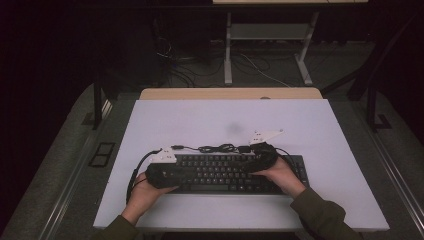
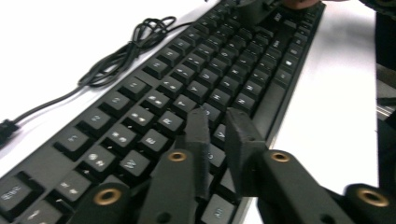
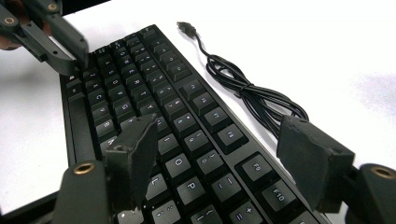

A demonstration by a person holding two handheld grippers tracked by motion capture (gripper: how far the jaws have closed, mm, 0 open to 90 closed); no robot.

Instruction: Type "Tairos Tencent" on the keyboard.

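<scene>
A: Which pose did the hands take?
B: In the high view both forearms entered from the bottom edge. The left hand (image 1: 145, 192) lay at lower left of centre, its left gripper (image 1: 162, 172) over the keyboard's (image 1: 225, 172) left end; the right hand (image 1: 282, 175) sat right of centre, with the right gripper (image 1: 260, 155) over the keyboard's right part.

A: How did the jaws stand?
B: In the left gripper view the left gripper (image 2: 217, 126) had its jaws nearly together, a narrow gap between the tips and nothing in it, above the lower letter rows. The right gripper (image 3: 224, 140) in its own view stood wide apart, straddling several keys and clamping nothing.

A: And the keyboard itself?
B: A flat black rectangle of matte plastic with square, white-lettered keycaps, it lay lengthwise in the lower middle of the pale, smooth bench (image 1: 200, 120). Its thin black cable (image 1: 215, 148) lay in loose loops just behind its rear edge, ending in a plug (image 3: 187, 27).
</scene>
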